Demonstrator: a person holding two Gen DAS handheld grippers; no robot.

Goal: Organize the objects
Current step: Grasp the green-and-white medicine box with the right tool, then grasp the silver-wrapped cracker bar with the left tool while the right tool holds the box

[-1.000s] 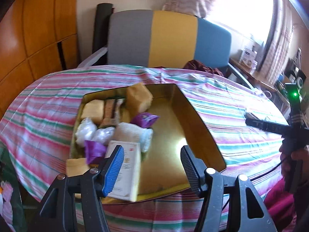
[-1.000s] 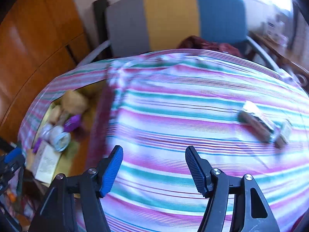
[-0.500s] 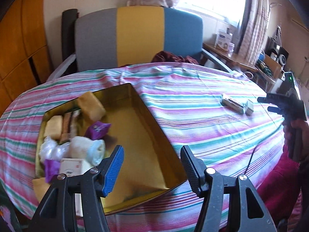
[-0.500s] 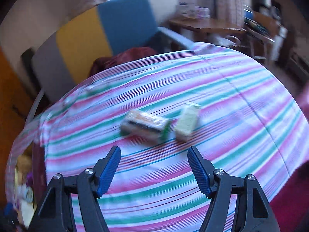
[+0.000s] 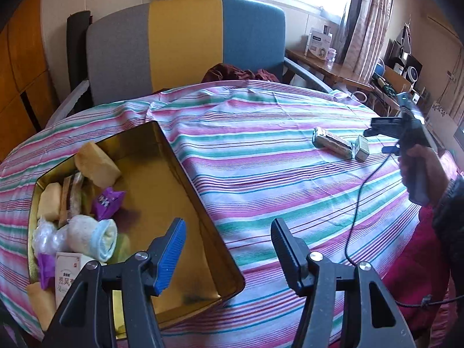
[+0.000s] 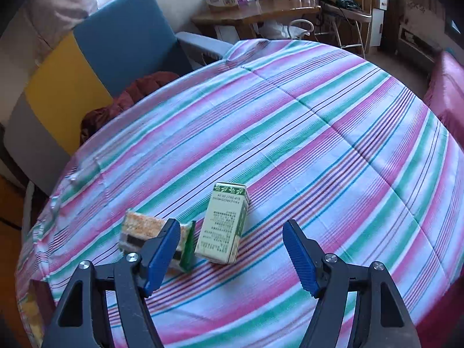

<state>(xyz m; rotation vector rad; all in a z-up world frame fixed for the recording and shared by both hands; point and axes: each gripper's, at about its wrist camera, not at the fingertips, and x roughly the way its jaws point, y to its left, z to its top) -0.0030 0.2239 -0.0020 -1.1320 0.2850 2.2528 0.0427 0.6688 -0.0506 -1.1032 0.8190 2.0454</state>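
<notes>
A small green-and-white carton (image 6: 223,221) lies on the striped tablecloth (image 6: 319,133) beside a wrapped snack bar (image 6: 145,229). My right gripper (image 6: 232,256) hovers open just above and in front of the carton; its left finger covers part of the bar. Nothing sits between its pads. In the left wrist view the same carton (image 5: 362,148) and bar (image 5: 332,142) lie far right, with the right gripper (image 5: 382,126) held over them by a hand (image 5: 417,168). My left gripper (image 5: 227,250) is open and empty over the right wall of a gold tin (image 5: 185,174) holding several packets.
Inside the tin lie yellow cakes (image 5: 97,163), a purple packet (image 5: 107,200), a rolled cloth (image 5: 92,236) and a white box (image 5: 68,272). A grey, yellow and blue chair (image 5: 185,46) stands behind the table. A cable (image 5: 359,203) trails across the cloth. A cluttered side table (image 6: 261,17) stands beyond.
My right gripper swung right across the cloth and rolled, ending close over the carton and bar. My left gripper drifted right, so the tin slid to the left of its view.
</notes>
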